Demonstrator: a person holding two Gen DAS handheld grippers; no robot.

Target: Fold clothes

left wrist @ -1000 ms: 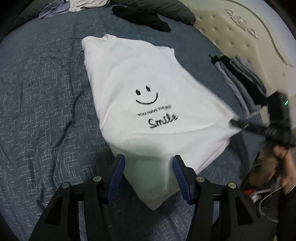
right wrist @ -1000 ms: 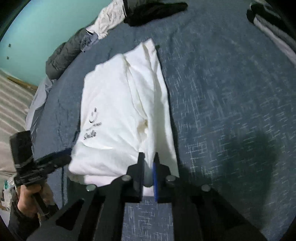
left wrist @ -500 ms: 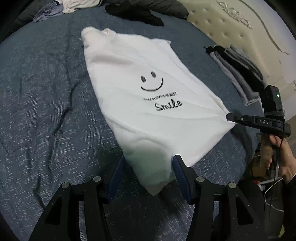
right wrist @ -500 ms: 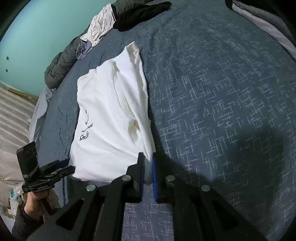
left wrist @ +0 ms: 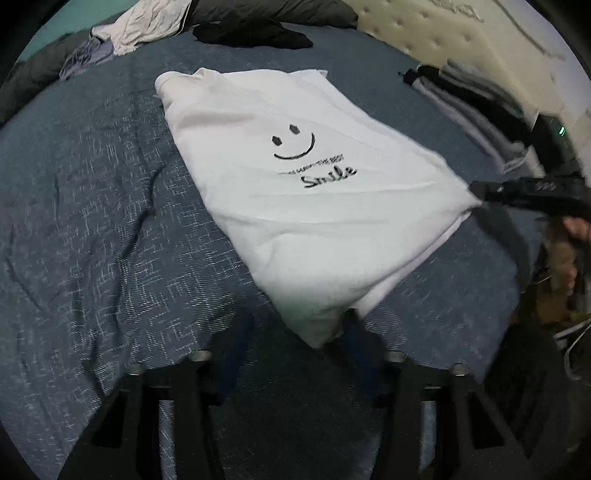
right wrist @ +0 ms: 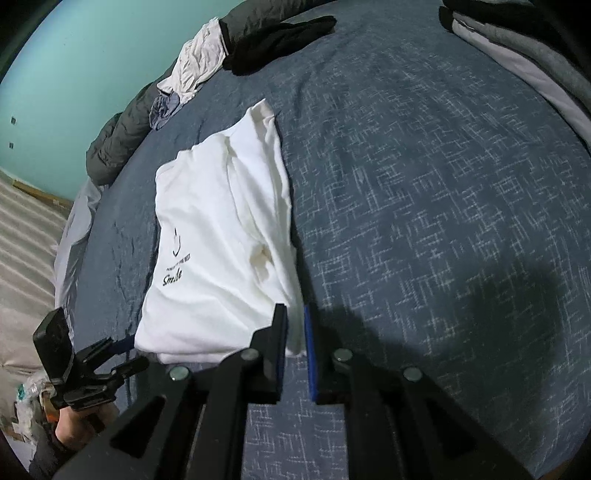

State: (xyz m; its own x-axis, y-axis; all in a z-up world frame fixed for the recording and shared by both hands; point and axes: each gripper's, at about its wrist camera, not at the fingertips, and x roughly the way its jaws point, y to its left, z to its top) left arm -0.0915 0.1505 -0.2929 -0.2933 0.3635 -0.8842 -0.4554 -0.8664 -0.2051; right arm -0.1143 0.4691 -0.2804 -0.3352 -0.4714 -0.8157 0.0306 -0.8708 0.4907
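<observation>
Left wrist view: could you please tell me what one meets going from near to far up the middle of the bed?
Left gripper → white T-shirt → black garment, all on the blue bedspread.

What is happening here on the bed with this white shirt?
A person is folding clothes with a handheld gripper in each hand. A white T-shirt with a smiley face and the word "Smile" lies on the blue bed cover, its sides already folded in. The right gripper pinches one bottom corner of it. The left gripper is open around the other bottom corner, not closed on it. A row of folded clothes lies near the headboard, and an unfolded pile waits at the far edge.
</observation>
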